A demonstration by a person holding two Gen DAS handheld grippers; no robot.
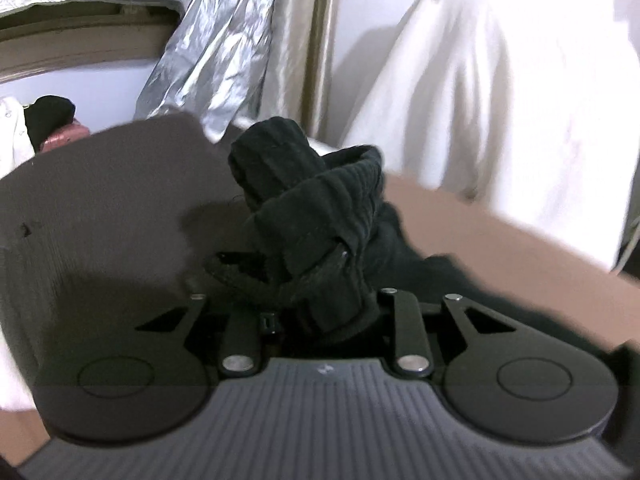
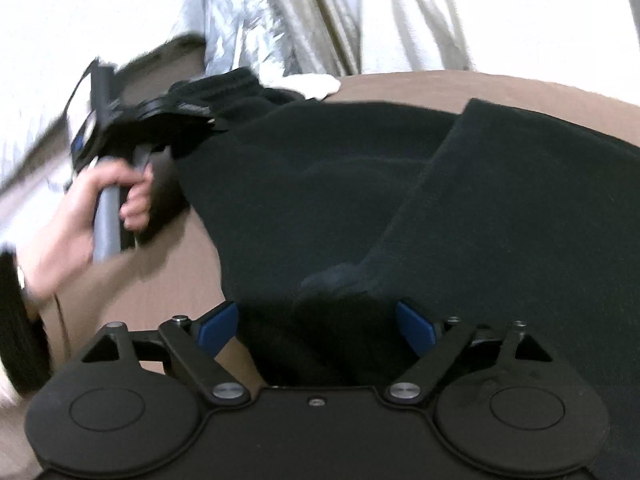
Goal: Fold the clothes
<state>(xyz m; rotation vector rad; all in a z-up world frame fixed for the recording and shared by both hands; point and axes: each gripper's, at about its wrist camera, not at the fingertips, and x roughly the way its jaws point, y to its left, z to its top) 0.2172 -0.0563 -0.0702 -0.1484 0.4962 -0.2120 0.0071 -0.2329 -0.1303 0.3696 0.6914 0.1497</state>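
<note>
A: Sweater, black and knitted, lies spread over the brown bed; its body fills the middle, and one ribbed sleeve is bunched up toward the far left edge, near the silver cover.

B: How will it handle?

A: Soft and limp, I'd judge; light enough to lift by a pinch, thick enough to hold a crease loosely; nothing slippery or fragile about it; it will sag wherever it isn't supported.

B: Where would you take hold?

A: At a cuff or a hem; the ribbed ends are the firmest parts. The left gripper is already clamped on the ribbed sleeve, the knit wadded between its jaws; a hand grips its handle.

B: And the other one?

A: The right gripper stands wide apart over the near edge of the sweater; the blue pads sit either side of the cloth without pressing on it.

B: Which way does it run?

A: A long fold, or perhaps the other sleeve, runs from the near middle toward the far right corner; the body's own long axis I cannot tell, since its ends are out of view.
</note>
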